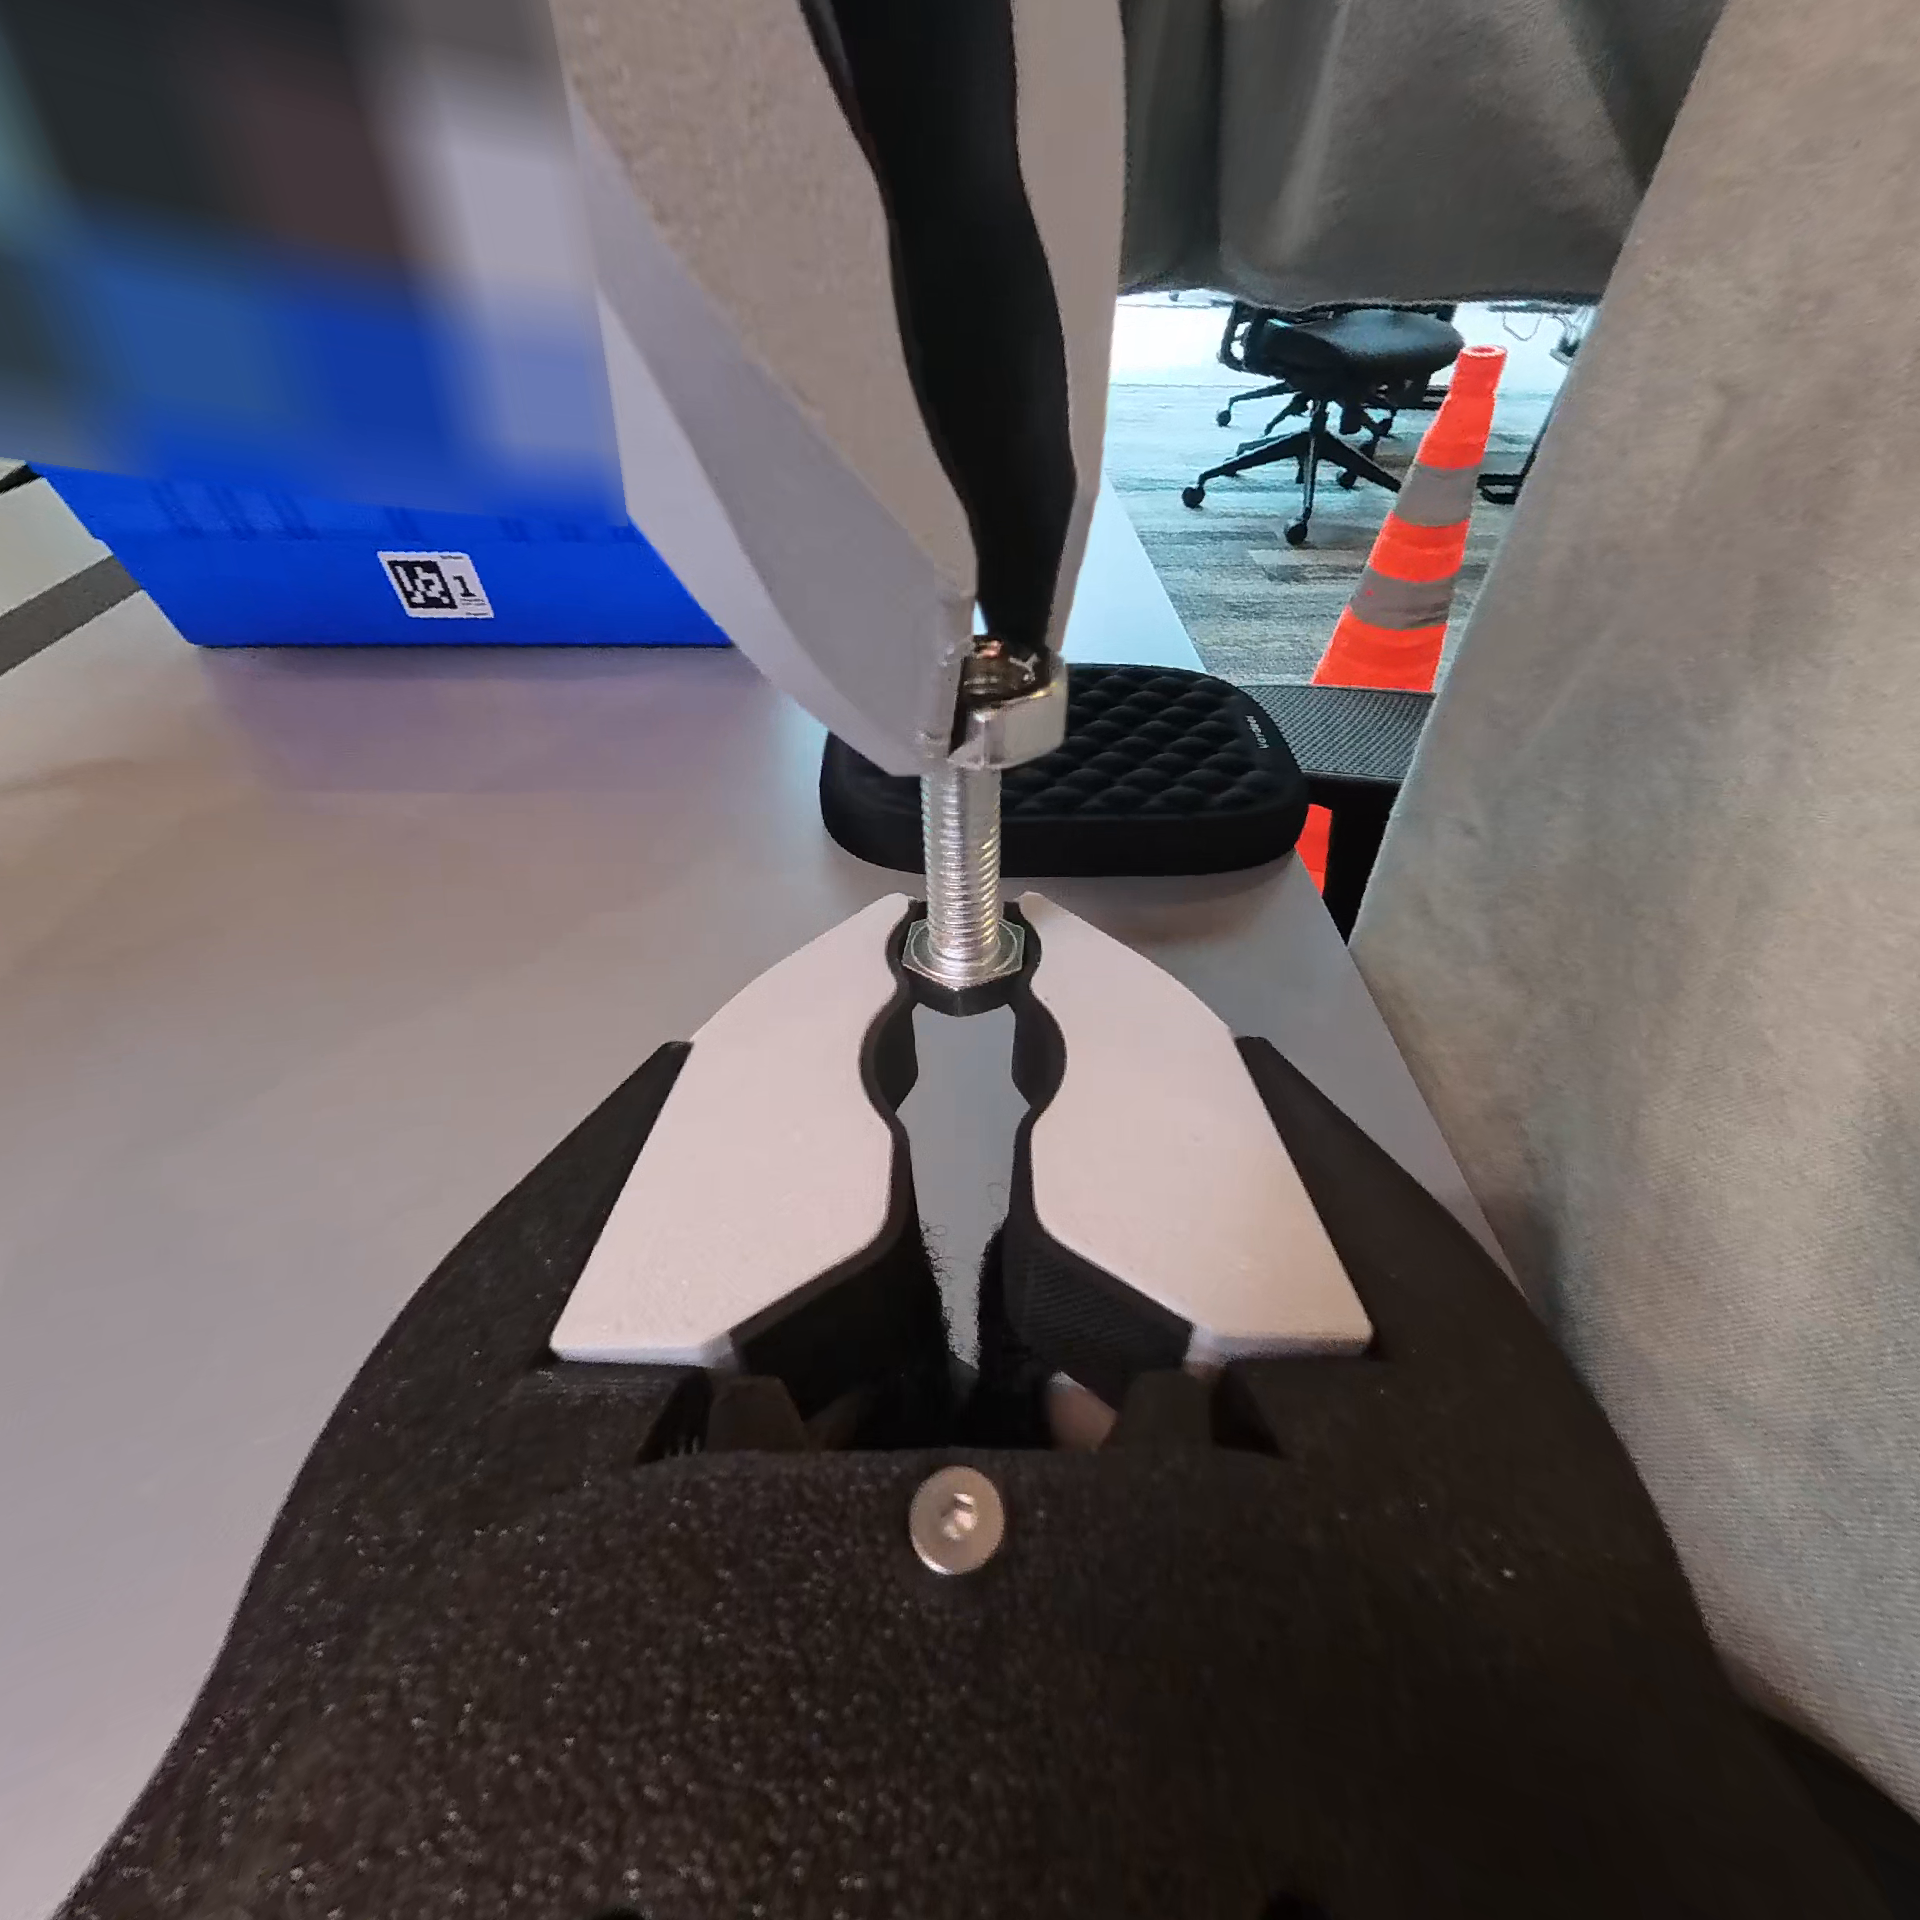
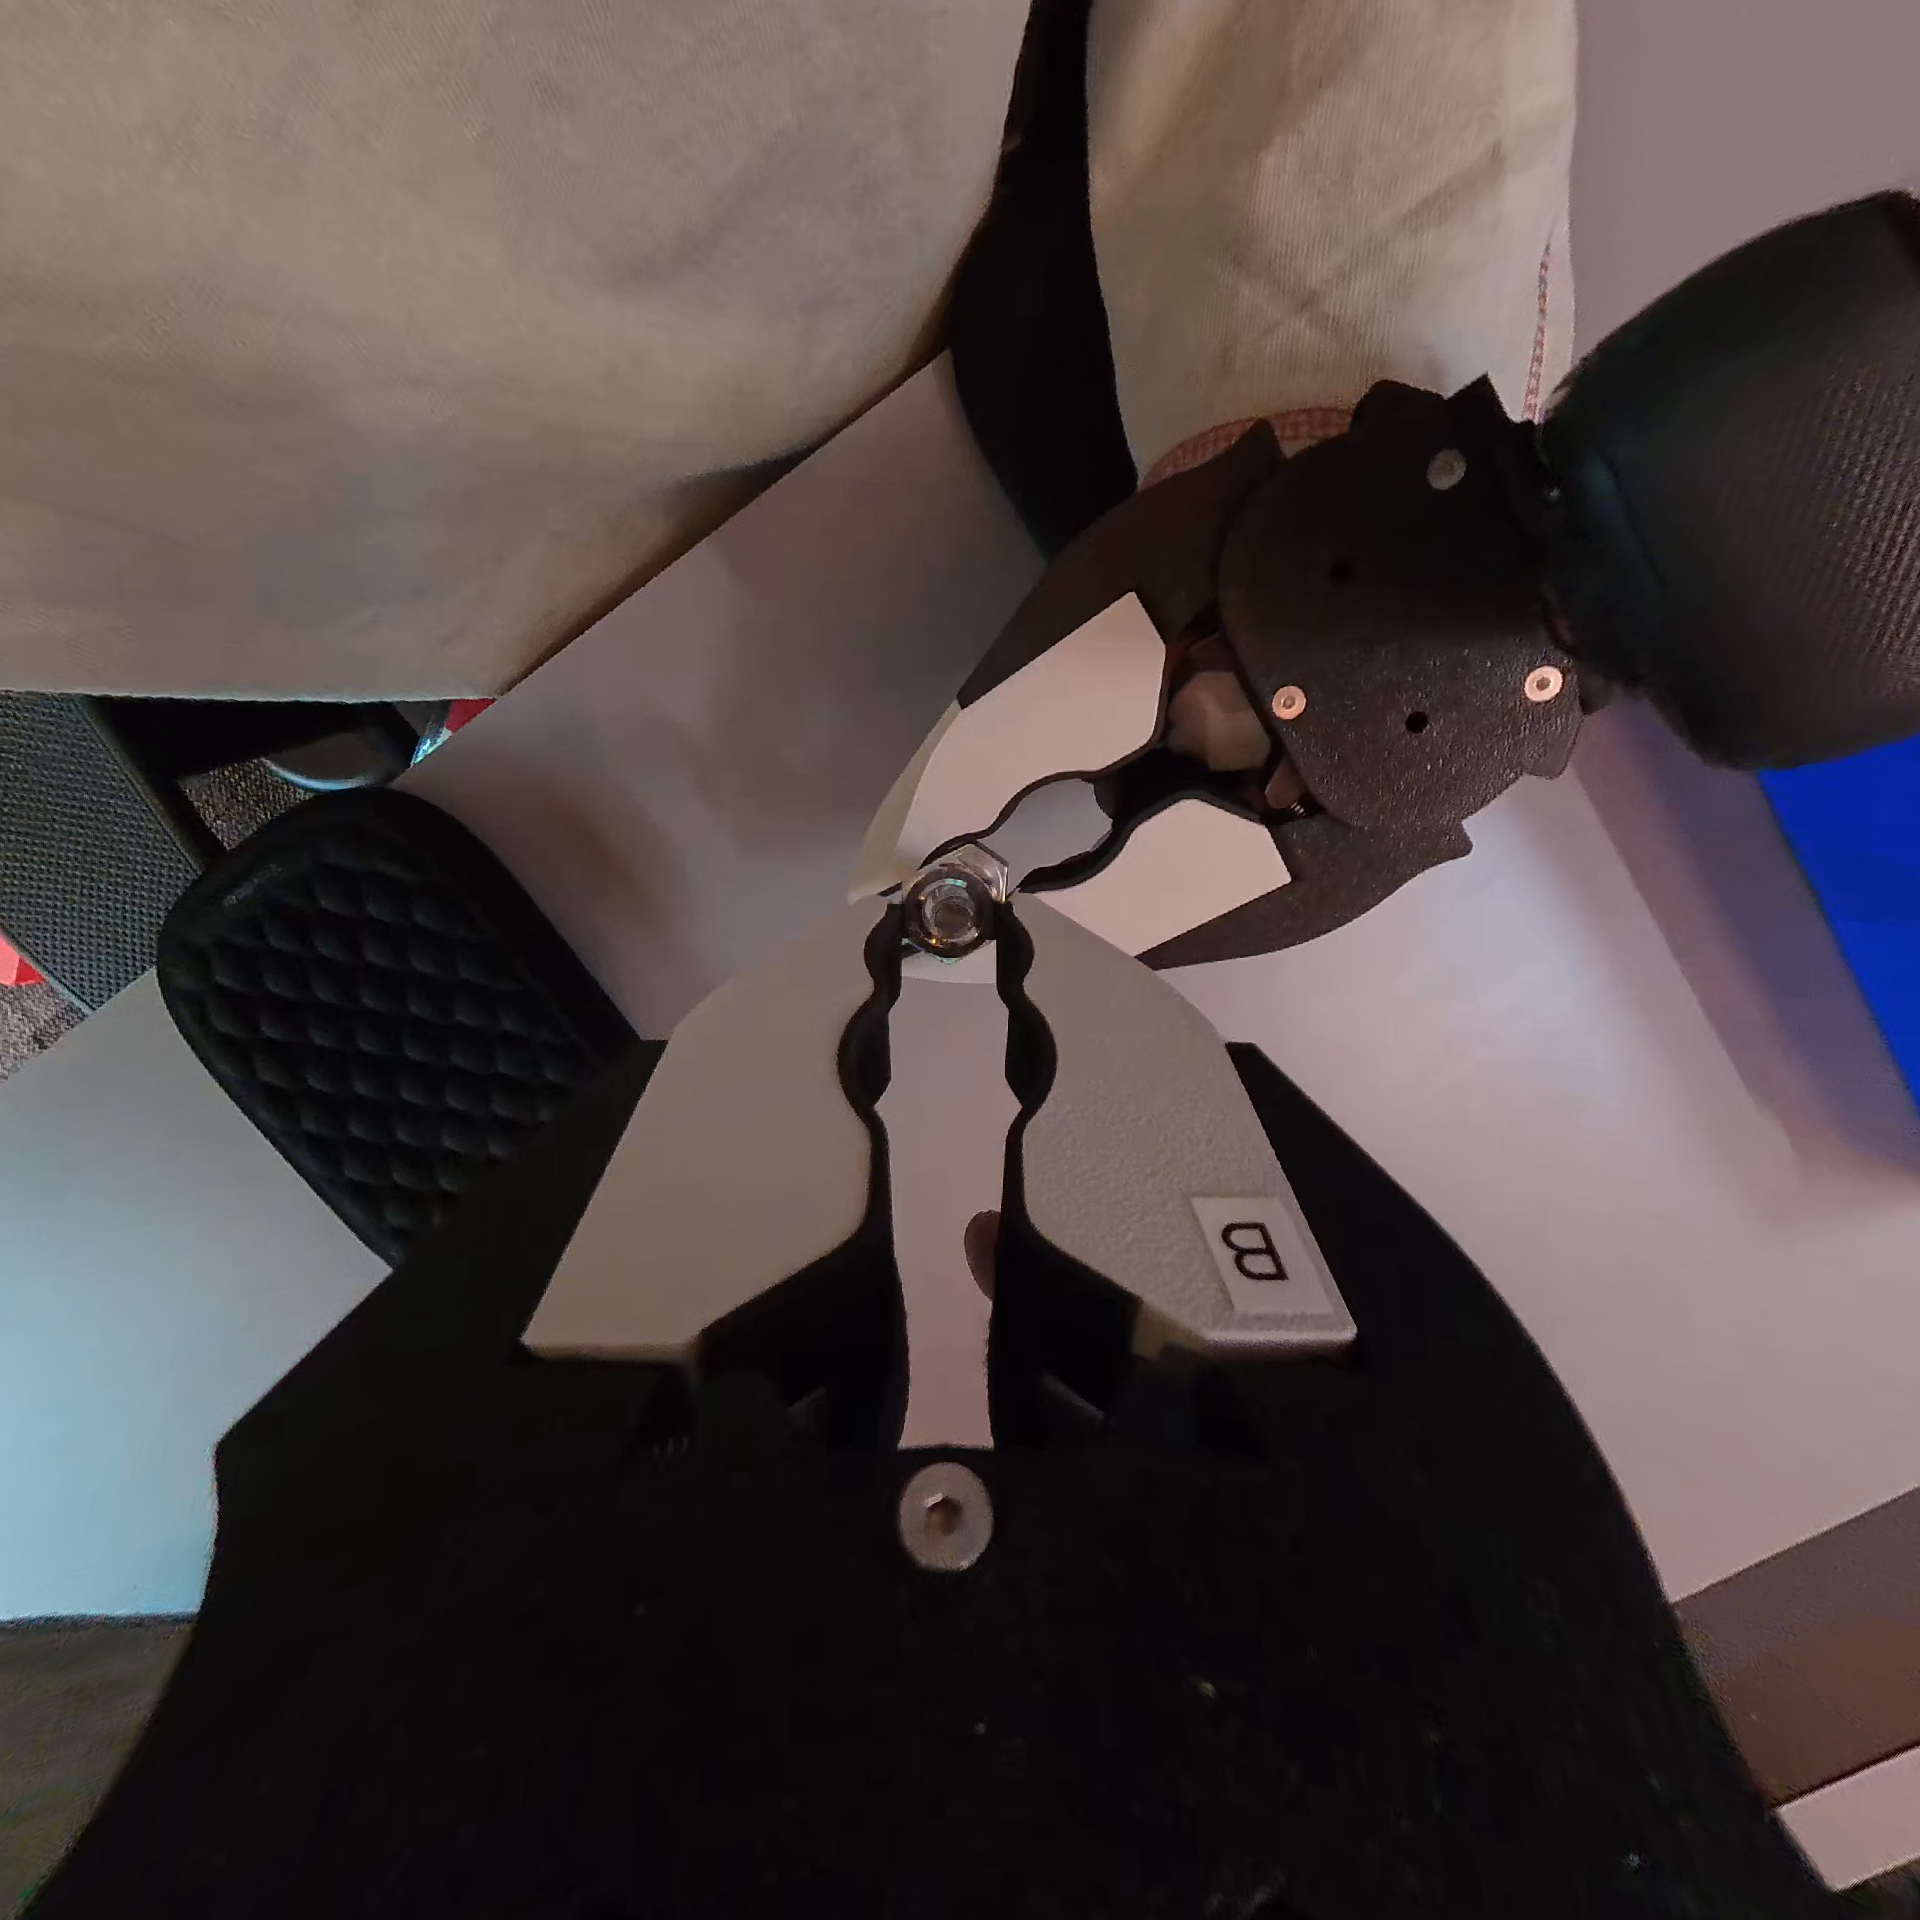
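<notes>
My left gripper (image 1: pixel 961 940) pinches a silver hex nut (image 1: pixel 964 961), right gripper (image 2: pixel 945 920) clamps the threaded steel bolt's (image 1: pixel 961 857) head (rigid, slick; grip flats).

Stickers — blue bin (image 1: pixel 416 561), right gripper (image 2: pixel 943 920)

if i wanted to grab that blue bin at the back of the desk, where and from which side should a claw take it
Probably by the top rim of the blue bin, coming down from above. Its near wall faces the desk as a broad flat panel, too wide to span, so only a thin upper edge suits two fingers. The rim itself is blurred here, so check it first.
</notes>
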### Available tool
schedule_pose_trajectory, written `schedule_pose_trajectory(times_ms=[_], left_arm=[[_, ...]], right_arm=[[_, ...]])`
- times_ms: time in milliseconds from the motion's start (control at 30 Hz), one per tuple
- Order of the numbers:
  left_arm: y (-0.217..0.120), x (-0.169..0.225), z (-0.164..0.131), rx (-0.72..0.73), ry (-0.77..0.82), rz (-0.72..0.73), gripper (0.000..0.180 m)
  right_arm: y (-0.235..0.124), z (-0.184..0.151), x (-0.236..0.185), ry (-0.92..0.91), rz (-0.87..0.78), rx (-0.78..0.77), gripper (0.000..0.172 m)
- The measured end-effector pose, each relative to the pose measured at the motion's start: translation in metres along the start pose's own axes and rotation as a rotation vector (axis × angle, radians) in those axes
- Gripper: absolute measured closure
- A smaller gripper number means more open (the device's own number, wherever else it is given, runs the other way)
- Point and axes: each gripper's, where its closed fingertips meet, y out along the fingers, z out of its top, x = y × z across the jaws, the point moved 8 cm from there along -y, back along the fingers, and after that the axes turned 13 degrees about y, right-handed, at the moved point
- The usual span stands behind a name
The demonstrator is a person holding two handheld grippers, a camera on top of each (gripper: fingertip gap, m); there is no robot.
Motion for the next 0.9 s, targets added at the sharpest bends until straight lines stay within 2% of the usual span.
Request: schedule_pose_trajectory(times_ms=[33,467,900], left_arm=[[0.0,0.0,0.0,0.001,0.001,-0.005,0.167],[-0.001,0.001,0.0,0.013,0.0,-0.017,0.167],[0.0,-0.008,-0.003,-0.037,-0.06,0.108,0.167]], right_arm=[[0.0,0.001,0.0,-0.008,0.004,-0.002,0.155],[0.002,-0.001,0.002,-0.001,-0.001,0.01,0.155],[0.0,-0.009,0.006,0.3,-0.11,-0.048,0.155]])
